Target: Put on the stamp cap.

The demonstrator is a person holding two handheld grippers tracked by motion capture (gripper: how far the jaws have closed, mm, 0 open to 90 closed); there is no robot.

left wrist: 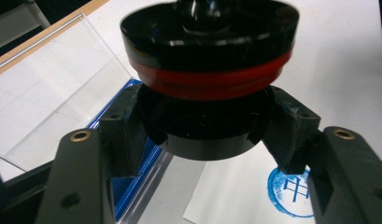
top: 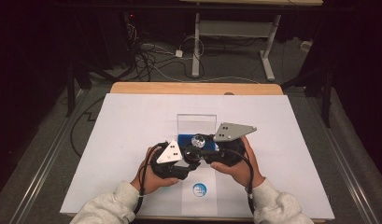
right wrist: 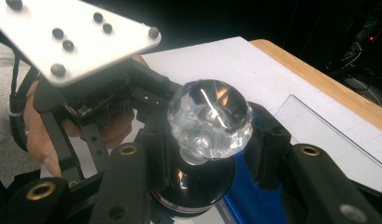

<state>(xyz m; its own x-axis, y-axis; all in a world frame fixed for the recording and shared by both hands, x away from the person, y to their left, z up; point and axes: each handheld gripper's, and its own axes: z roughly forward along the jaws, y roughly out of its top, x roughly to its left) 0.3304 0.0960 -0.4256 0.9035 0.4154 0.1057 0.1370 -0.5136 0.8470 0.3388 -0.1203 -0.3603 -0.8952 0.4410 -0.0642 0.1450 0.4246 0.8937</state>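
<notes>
Black round jar [left wrist: 207,126] with a red band under its wide lid sits between the two grippers, held above the white sheet [top: 132,130] near the middle of the table. In the left gripper view, the left gripper [left wrist: 205,144] pinches the jar's lower body, its black pads pressed against both sides. In the right gripper view, the right gripper [right wrist: 212,154] clamps the faceted clear knob [right wrist: 211,123] that crowns the lid, one pad on either side of it. From the high view the two grippers [top: 179,161] [top: 221,149] meet just in front of a clear plastic box [top: 196,122] with a blue base [top: 185,139], which stands upright on the sheet. A smaller white card with a round blue stamp [top: 199,189] lies on the sheet just before the person's hands. The sheet covers most of a wooden tabletop [top: 193,88], whose bare edge shows at the far side. Beyond it the room is dark: a grey floor, a tangle of cables [top: 151,56], and the white legs of another desk [top: 235,32]. Grey sleeves come in from the bottom edge.
</notes>
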